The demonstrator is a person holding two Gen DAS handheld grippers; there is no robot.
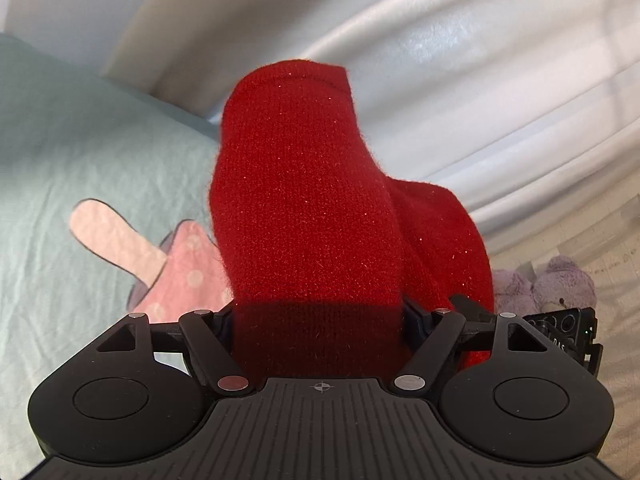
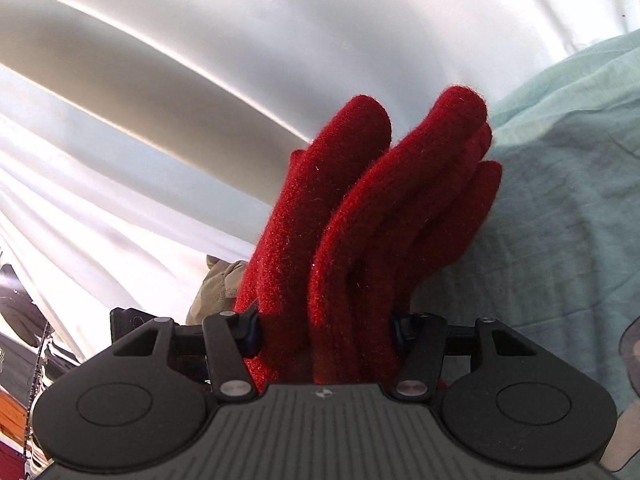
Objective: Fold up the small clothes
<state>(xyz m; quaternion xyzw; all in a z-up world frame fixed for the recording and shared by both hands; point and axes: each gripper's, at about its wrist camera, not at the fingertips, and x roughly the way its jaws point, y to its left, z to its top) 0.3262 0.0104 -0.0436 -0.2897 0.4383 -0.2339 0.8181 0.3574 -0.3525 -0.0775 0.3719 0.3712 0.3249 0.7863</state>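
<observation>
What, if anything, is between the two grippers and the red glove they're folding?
Nothing visible. The red glove already fills the gap between the left gripper jaws at its cuff end, and its fingers rise from between the right gripper jaws. No other item intervenes.

I can't see either gripper's fingertips: the red glove [image 1: 312, 216] buries them, its cuff hidden behind the housing.
</observation>
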